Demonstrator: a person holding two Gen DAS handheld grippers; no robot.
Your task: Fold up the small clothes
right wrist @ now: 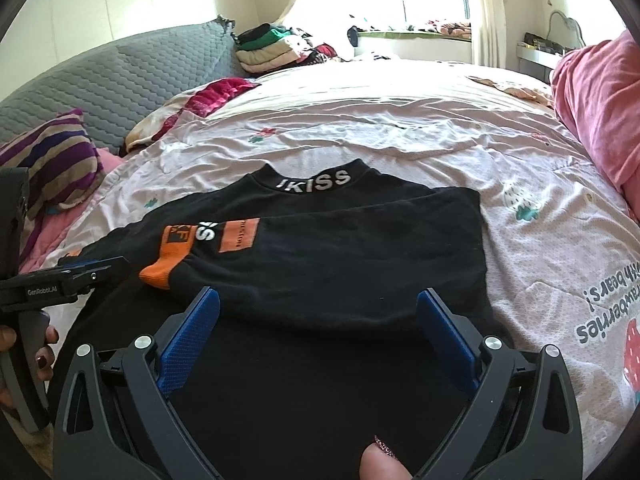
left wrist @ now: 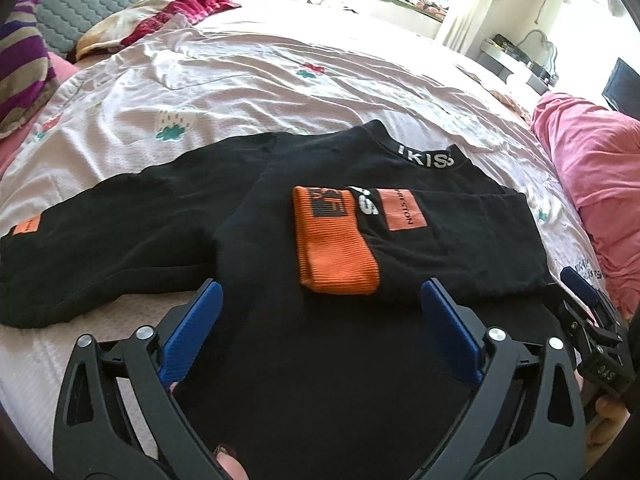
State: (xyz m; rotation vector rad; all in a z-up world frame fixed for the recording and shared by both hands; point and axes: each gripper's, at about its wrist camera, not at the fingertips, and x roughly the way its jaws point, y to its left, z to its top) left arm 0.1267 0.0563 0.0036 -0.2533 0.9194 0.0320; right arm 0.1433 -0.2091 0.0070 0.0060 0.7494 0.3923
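Note:
A small black sweatshirt point(left wrist: 320, 168) with a white-lettered collar lies flat on the bed. Its right sleeve, with an orange cuff point(left wrist: 334, 240), is folded across the chest. Its left sleeve point(left wrist: 100, 224) lies spread out to the left. My left gripper point(left wrist: 320, 300) is open and empty above the shirt's lower body, just short of the cuff. My right gripper point(right wrist: 318, 308) is open and empty above the shirt point(right wrist: 340, 240), near the folded sleeve's lower edge; the cuff point(right wrist: 164, 270) lies to its left. Each gripper shows in the other's view: the right one point(left wrist: 588, 312), the left one point(right wrist: 80, 272).
The shirt rests on a pale pink bedsheet point(left wrist: 280, 80) with strawberry prints. A pink blanket point(left wrist: 592, 168) lies at the right, a striped pillow point(right wrist: 56, 156) and grey quilted headboard point(right wrist: 120, 80) at the left, stacked folded clothes point(right wrist: 272, 50) at the far end.

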